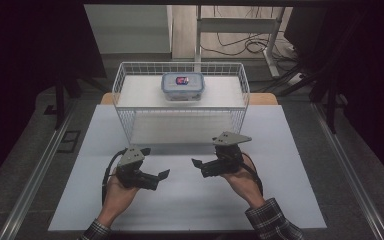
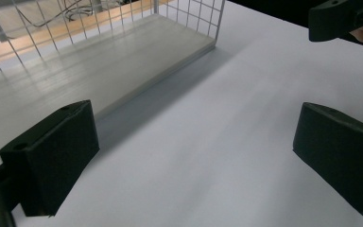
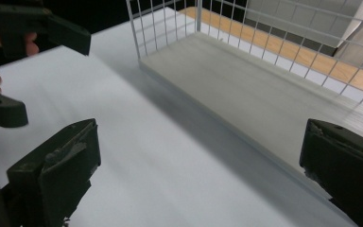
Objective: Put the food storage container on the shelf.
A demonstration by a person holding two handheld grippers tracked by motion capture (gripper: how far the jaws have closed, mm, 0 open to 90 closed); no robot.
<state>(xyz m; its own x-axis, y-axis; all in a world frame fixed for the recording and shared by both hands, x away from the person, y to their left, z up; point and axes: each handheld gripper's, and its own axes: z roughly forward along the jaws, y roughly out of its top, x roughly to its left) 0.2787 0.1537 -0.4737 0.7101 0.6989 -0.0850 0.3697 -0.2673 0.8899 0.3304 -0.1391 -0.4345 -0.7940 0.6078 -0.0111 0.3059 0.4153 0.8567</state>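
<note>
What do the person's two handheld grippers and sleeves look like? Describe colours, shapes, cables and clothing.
Both the left gripper and the right gripper are black with two blocky, wedge-shaped jaws. Each carries a grey three-cornered plate on top and trails a black cable. The sleeves are dark plaid with light lines.

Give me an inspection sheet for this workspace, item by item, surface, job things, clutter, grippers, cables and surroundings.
Surface: white board on the table, bare in front of the grippers.
Job's things: wire basket at the far edge of the board; lidded box inside it at the back, upright, lid on.
Clutter: nothing seen on the board.
Grippers: left gripper and right gripper both open, empty, held over the board, pointing at each other, apart.
Cables: black cable trails from the left gripper; loose wires on the floor beyond.
Surroundings: dark at both sides; white frame behind the table.
</note>
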